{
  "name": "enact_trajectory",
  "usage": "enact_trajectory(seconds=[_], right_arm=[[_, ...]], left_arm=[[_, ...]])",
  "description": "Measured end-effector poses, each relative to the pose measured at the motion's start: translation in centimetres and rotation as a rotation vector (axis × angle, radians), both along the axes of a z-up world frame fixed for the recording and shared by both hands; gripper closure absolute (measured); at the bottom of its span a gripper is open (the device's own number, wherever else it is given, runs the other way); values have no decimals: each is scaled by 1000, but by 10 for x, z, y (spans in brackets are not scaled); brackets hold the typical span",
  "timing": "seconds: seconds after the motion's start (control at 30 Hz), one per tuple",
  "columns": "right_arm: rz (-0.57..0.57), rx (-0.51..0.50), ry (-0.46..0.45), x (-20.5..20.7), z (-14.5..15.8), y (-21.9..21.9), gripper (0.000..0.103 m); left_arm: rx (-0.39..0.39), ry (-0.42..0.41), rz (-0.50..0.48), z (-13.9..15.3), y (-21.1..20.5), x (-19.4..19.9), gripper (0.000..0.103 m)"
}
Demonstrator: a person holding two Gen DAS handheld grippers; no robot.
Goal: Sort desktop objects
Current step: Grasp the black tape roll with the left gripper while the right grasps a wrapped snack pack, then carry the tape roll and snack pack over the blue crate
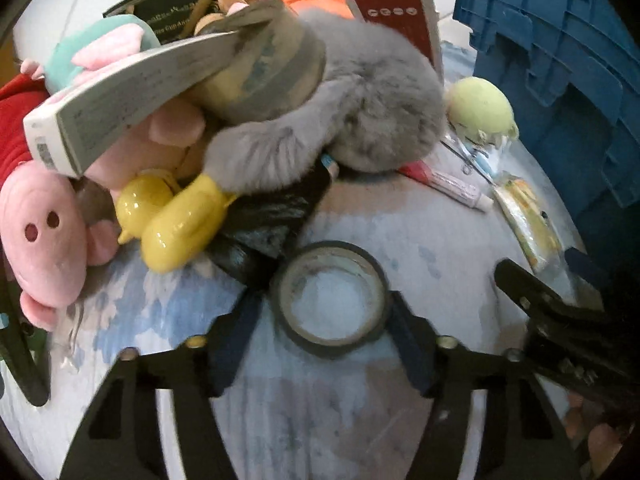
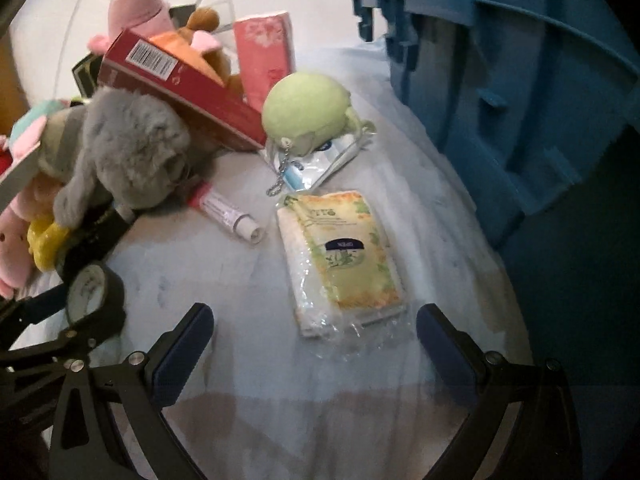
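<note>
- A black roll of adhesive tape with a pale inner core (image 1: 331, 299) lies flat on the pale cloth, its hole facing up; it sits between the two dark finger pads, both seemingly touching its rim
- A flat clear-wrapped tissue pack with yellow-green print (image 2: 340, 260) lies flat on the cloth, just beyond the open fingers
- A small white tube with a pink end (image 2: 228, 212) lies on its side, one end tucked beneath a fluffy grey plush toy (image 2: 132, 148)
- A round pale-green plush ball with a metal chain (image 2: 308, 112) rests beside a dark red cardboard box (image 2: 180, 84); the box leans tilted across the grey toy
</note>
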State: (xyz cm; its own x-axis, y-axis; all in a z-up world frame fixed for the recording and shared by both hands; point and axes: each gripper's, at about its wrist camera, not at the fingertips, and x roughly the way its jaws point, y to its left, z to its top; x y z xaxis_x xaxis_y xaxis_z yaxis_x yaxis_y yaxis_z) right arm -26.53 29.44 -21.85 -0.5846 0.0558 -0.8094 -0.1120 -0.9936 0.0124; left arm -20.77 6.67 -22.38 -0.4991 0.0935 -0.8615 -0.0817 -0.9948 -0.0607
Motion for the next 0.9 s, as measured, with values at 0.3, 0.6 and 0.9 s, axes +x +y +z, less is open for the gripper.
enact_trajectory(seconds=[0.3,0.6,0.9], right_arm=[[37,46,39,-2,9,1,72],[158,4,70,56,70,-36,77],[102,32,241,126,157,-109,76]], left_arm=[[-33,48,-3,19,-7,29,47],[-27,102,31,99,-63,73,47],[-60,254,-102,158,-103,130,47]])
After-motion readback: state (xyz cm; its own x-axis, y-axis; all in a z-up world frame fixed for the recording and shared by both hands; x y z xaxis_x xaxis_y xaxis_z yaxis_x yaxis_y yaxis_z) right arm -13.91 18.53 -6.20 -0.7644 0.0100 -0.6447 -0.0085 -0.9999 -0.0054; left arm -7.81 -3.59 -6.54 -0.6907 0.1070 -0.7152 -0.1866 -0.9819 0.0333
